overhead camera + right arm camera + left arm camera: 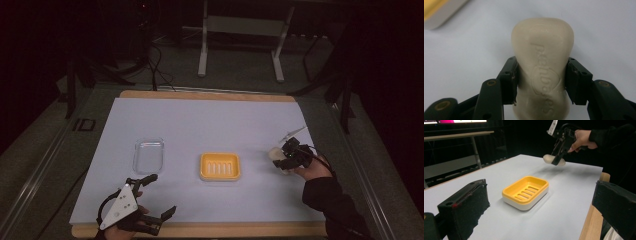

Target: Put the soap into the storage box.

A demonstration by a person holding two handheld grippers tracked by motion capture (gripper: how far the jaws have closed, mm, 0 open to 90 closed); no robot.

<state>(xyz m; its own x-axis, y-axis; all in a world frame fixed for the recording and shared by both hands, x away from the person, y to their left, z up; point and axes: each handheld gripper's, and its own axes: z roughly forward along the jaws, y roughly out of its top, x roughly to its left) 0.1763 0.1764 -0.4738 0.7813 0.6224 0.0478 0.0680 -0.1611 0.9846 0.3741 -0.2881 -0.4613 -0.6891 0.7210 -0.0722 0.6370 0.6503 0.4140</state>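
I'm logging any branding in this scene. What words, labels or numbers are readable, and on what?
"peenbajes", roughly: raised lettering moulded into the cream soap bar clamped in the right gripper; the letters are soft and the reading is uncertain.
White tag on top of the right gripper, in the left gripper view: too small to read.
Yellow soap dish and clear lid: no text visible.

**A dim lab bench, not a home**

I work in what looks like a lab or test room. My table (210,95) is a wooden top covered with a plain pale sheet (210,125), set on grey carpet. Behind it stand the metal legs of another desk (240,45), loose cables (155,65) trail over the floor, and the room around me is dark.
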